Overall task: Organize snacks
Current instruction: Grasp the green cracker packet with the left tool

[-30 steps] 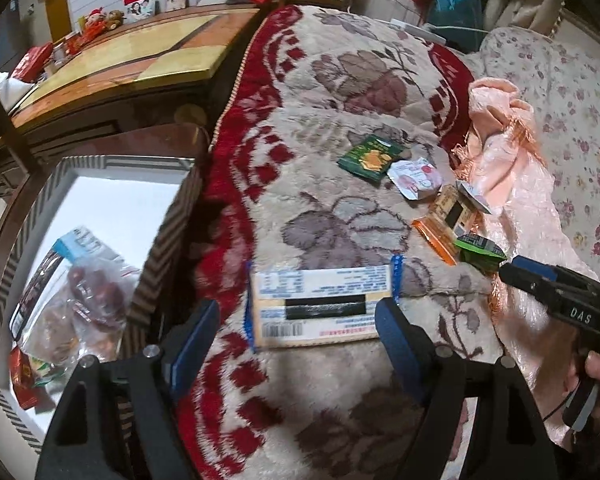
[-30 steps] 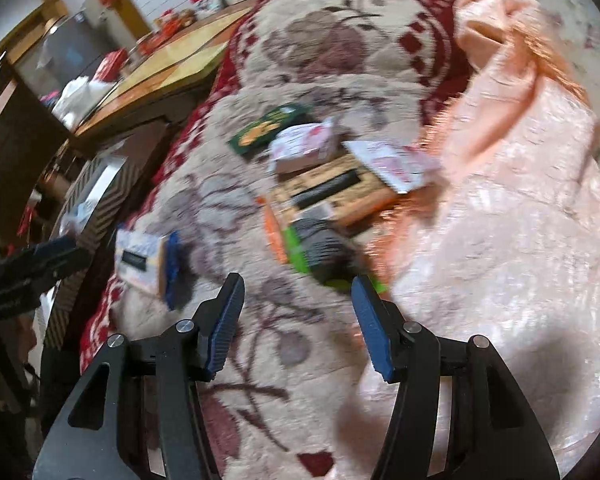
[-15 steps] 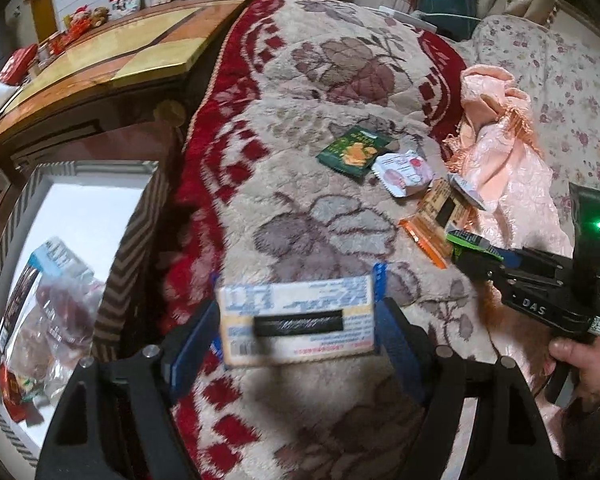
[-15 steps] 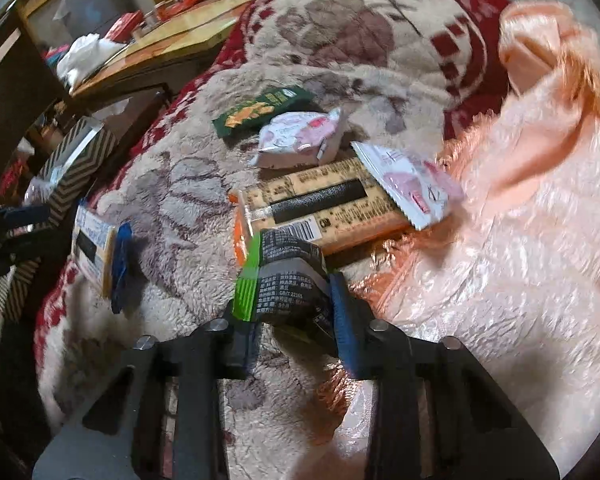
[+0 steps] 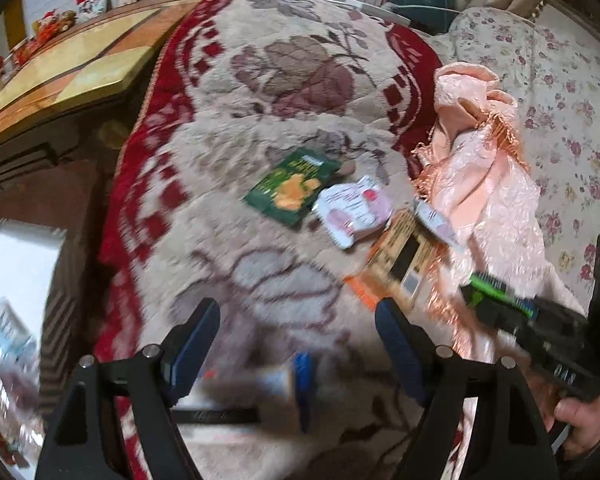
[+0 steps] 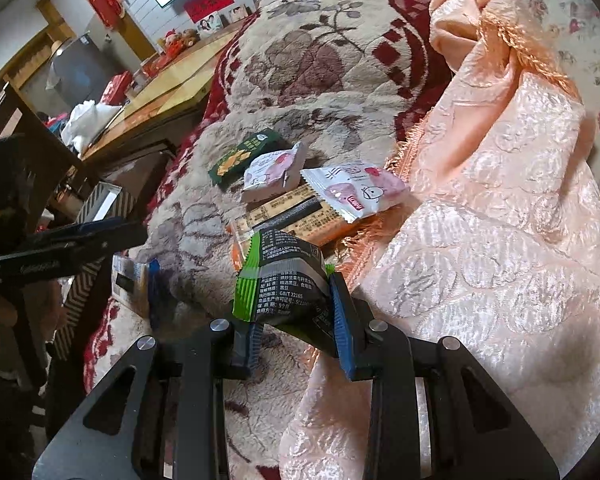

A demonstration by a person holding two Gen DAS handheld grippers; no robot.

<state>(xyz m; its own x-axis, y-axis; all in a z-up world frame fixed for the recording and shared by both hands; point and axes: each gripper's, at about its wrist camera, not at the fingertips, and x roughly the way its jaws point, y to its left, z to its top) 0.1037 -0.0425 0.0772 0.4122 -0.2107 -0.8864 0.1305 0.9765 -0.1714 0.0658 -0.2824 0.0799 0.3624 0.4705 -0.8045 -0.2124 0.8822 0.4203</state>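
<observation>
The right gripper (image 6: 294, 322) pinches a black and green snack bag (image 6: 288, 280) between its blue pads, lifted just over the fluffy blanket (image 6: 300, 80). More snacks lie behind it: a long tan bar (image 6: 296, 216), a pink and white pack (image 6: 354, 192), a small pink box (image 6: 272, 170) and a dark green pack (image 6: 244, 152). The left gripper (image 5: 298, 344) has its fingers spread wide. A blurry white and blue pack (image 5: 260, 392) sits low between them, maybe not touched. A peach cloth (image 6: 480, 220) lies beside the snacks.

Both fisheye views mounted behind each hand-held gripper, angled steeply down, close over the floral blanket (image 5: 284, 92), snack pile (image 6: 296, 196) shared by both.
</observation>
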